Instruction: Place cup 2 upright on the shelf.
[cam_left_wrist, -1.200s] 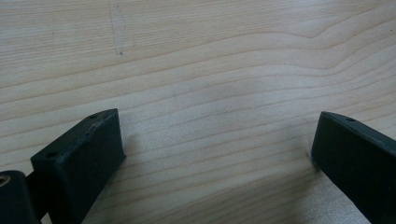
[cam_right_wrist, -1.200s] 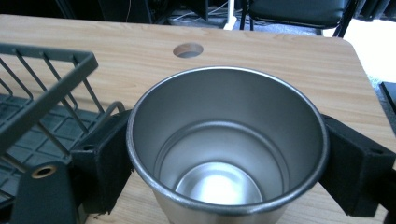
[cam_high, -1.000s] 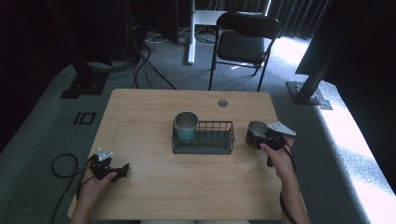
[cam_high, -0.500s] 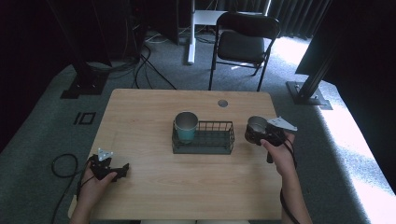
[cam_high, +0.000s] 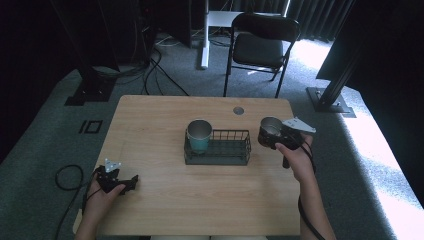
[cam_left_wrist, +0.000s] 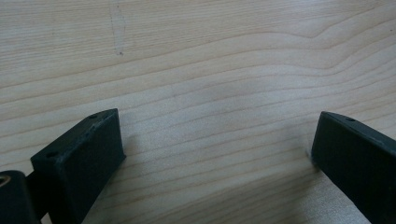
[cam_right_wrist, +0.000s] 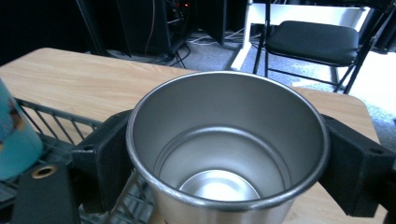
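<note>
Since a second ago my right gripper (cam_high: 274, 135) has carried the steel cup (cam_high: 270, 131) a little up and toward the basket (cam_high: 217, 148); the left has stayed put. I see my right forearm come up from the table's near right edge, hand (cam_high: 295, 156) wrapped around the handle, grey plate on top, the fingers (cam_right_wrist: 355, 168) pointing left toward the basket's right end. They are clamped on the cup from both sides, just under its rim.

From the right gripper view the cup (cam_right_wrist: 227, 154) stands upright, mouth open to the top, its long axis vertical. It hangs just beside the right end of the basket, whose wire (cam_right_wrist: 56, 126) shows below and left of it; I cannot tell whether it clears the wire. It is bare brushed steel, round, with a rolled lip and a shiny flat bottom.

A second cup (cam_high: 199, 136), teal-sided with a steel rim, stands upright in the basket's left end. That basket is black wire, oblong, lying across the middle of the table (cam_high: 160, 115), which is pale wood with visible grain.

My left gripper (cam_high: 131, 180) rests at the near left corner, hand (cam_high: 102, 192) on it. Its fingers (cam_left_wrist: 79, 158) are spread wide over bare wood, holding nothing.
</note>
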